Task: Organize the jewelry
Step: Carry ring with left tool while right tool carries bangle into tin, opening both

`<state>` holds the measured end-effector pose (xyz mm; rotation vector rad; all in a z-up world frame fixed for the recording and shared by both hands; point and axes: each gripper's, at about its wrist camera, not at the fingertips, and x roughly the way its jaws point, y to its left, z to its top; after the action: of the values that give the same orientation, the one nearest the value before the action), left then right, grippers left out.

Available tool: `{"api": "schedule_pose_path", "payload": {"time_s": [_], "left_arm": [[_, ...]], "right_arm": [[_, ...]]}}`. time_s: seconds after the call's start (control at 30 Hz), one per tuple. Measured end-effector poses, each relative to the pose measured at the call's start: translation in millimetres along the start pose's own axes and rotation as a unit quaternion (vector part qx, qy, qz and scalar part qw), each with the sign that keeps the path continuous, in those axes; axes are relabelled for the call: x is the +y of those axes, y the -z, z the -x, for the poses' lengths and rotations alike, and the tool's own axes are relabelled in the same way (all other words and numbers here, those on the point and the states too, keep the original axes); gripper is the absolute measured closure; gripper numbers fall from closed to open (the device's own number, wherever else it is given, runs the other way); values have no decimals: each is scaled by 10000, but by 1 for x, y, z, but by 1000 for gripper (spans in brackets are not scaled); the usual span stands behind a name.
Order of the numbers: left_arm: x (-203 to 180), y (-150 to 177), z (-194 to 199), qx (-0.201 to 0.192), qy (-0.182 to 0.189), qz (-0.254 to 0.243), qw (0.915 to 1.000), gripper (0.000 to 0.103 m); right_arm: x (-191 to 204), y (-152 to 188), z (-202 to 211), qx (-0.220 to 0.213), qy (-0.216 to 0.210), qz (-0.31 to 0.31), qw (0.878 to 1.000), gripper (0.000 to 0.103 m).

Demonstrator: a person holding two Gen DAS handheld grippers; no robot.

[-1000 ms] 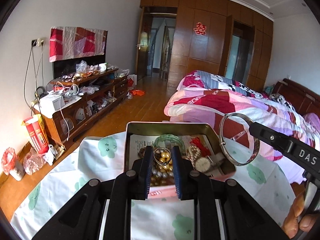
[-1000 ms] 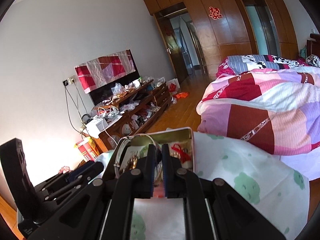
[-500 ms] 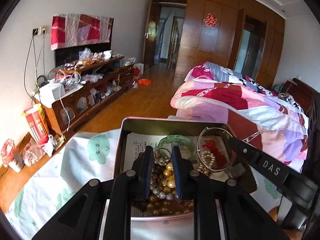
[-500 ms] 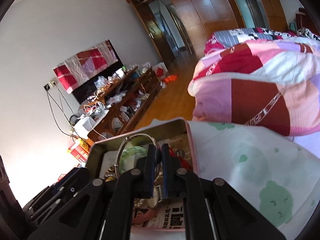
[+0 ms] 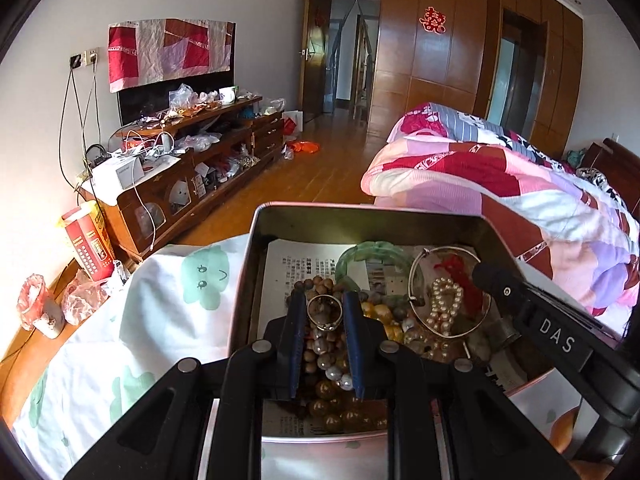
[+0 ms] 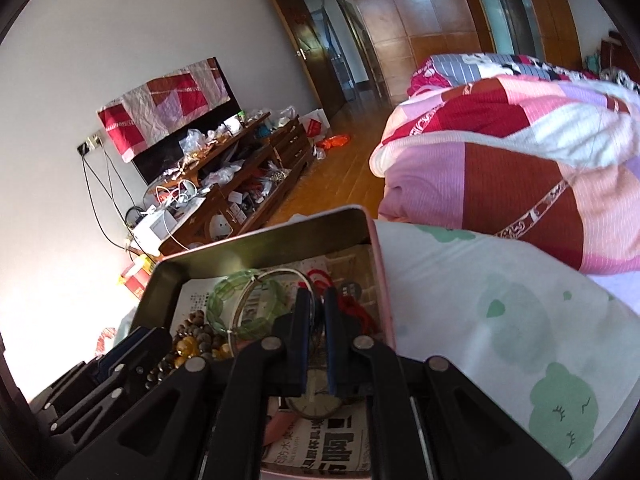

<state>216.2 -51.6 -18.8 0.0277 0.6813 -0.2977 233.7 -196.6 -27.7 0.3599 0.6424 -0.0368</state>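
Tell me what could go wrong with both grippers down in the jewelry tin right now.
The left gripper pinches a small ring only at its edges; it could slip into the loose beads. The right gripper holds the silver bangle over the pearl strand and red cord, which might snag.

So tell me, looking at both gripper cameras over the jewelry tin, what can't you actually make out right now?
- Left wrist view: the bead strands at the near end of the tin run under the left gripper, which holds a ring.
- Right wrist view: the watch is half covered by the right gripper; its dial is unreadable.
- Right wrist view: whether those fingers still pinch the silver bangle is unclear.
- Both views: the paper lining's print is too small to read.
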Motion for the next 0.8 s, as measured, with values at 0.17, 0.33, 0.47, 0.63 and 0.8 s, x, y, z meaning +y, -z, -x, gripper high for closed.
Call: {"api": "schedule_pose_path", "payload": {"time_s": [0.17,0.33,0.47,0.63,0.8], "left_arm": [[1,1,-4,61,-74,-50,9999,84],[2,1,-7,117,-58,22,9999,84],[1,1,-6,112,-85,-36,9999,84],[1,1,-6,117,-65,-13,9999,84],[0,2,-7,118,-93,-27,9999,83]], "right_arm": [[6,1,-2,-5,105,248,9996,94],[8,1,-4,9,142,336,9993,94],[5,2,1,-68,104,207,9997,93],[6,2,21,-492,134,162,9986,91],[6,9,51,-939,510,116,9942,26]]}}
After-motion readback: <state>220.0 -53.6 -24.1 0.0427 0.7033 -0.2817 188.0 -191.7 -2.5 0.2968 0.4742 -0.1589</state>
